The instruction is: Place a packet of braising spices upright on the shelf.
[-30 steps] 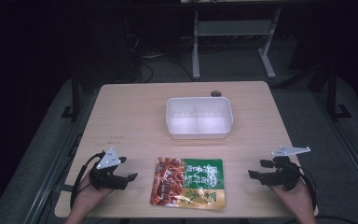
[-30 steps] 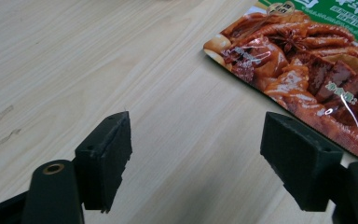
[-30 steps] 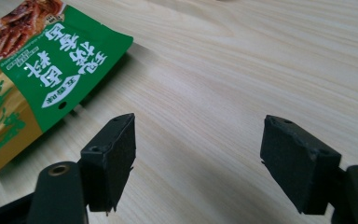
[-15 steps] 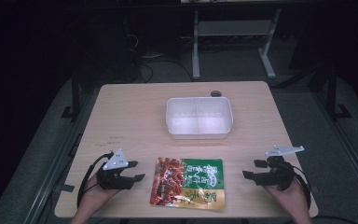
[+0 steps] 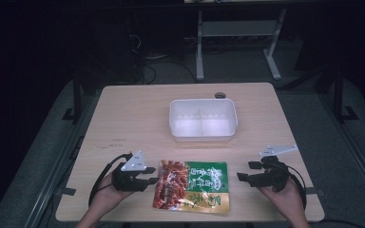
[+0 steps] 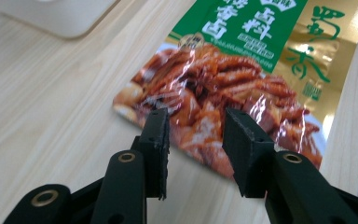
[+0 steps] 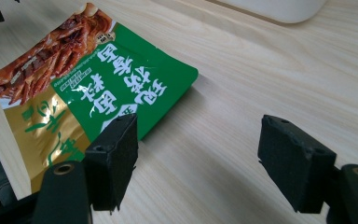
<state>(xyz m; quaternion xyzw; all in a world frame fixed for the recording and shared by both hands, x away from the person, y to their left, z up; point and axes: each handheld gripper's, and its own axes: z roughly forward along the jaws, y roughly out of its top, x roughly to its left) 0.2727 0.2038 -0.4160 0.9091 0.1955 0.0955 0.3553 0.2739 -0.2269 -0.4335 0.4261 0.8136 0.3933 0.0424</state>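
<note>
High view: the pouch [image 5: 191, 185] lies flat at the lower middle of the desk [image 5: 138, 118], below the white tray [image 5: 203, 119]; the left claw [image 5: 148, 176] sits at its left edge, the right claw [image 5: 242, 171] apart from its right edge. Left gripper view: the jaws have just been closing, half-shut over the pouch's [image 6: 242, 79] red end, not yet pinching. Right gripper view: jaws spread wide, empty, pouch [image 7: 98, 88] at upper left. The approach seems in hand; next, pinch an edge.

Snack pouch [image 6: 242, 70], white Chinese characters "卤料" on green panel, green "蜀香" on gold panel
</note>
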